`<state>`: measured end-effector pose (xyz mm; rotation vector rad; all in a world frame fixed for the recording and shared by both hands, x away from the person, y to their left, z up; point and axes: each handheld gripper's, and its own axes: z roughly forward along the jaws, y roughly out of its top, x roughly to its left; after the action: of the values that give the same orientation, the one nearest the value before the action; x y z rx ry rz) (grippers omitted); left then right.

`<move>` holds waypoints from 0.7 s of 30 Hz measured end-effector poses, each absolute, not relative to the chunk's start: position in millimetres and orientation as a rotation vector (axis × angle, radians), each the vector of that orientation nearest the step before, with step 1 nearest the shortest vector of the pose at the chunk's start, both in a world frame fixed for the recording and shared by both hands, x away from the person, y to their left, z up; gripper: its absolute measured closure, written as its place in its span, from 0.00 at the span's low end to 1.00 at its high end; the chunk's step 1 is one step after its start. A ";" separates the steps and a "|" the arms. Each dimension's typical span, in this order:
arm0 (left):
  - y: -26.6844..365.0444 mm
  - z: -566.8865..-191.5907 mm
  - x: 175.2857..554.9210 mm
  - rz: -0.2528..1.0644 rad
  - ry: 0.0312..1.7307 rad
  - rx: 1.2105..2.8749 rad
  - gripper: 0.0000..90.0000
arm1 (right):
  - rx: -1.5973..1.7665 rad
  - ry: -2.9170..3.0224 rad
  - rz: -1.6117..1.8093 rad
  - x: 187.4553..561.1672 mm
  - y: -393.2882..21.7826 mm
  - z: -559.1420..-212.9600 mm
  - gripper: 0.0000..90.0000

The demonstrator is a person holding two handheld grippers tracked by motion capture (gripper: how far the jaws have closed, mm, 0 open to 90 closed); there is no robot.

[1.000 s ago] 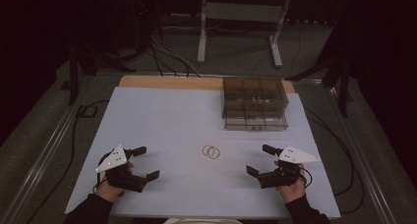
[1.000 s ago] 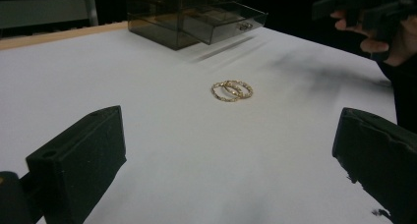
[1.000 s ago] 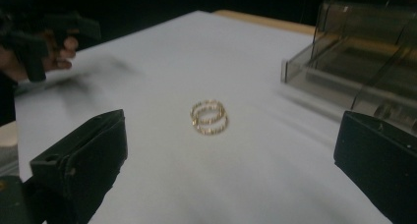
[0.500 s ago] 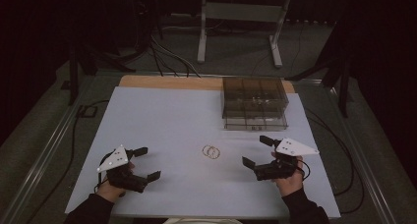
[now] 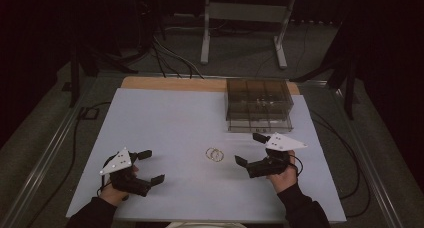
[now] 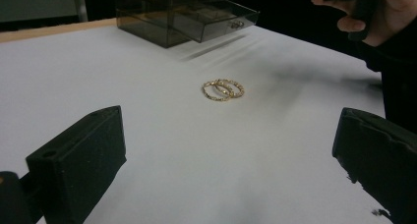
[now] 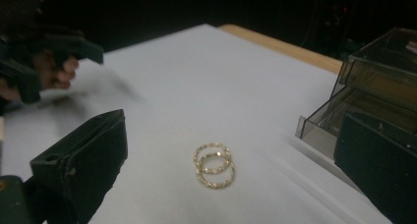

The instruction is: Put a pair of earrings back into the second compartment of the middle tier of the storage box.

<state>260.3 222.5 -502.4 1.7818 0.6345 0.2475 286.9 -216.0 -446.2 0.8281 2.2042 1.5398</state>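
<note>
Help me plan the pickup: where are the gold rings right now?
In the high view the gold rings lie overlapping on the white table, between both grippers, nearer the right gripper.

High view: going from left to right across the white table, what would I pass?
Left claw → two gold rings lying overlapped on the white table → right claw. The smoky clear drawer box overlaps these, farther back.
</note>
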 end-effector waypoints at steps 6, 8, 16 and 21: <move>224.1 -502.0 260.2 0.258 0.642 1.770 0.01 | 0.813 2.236 1.558 293.8 -204.0 -447.5 0.00; 223.8 -502.5 260.5 0.257 0.646 1.769 0.01 | 0.812 2.252 1.558 295.7 -199.1 -448.6 0.00; 221.6 -502.3 259.7 0.254 0.642 1.771 0.01 | 0.806 2.325 1.583 305.3 -179.6 -459.7 0.00; 220.9 -503.4 260.0 0.254 0.645 1.778 0.01 | 0.815 2.387 1.521 312.1 -167.9 -471.2 0.00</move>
<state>260.0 220.9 -503.4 1.7781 0.6446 0.2538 312.1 -167.9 -471.2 0.8148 2.3873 1.5215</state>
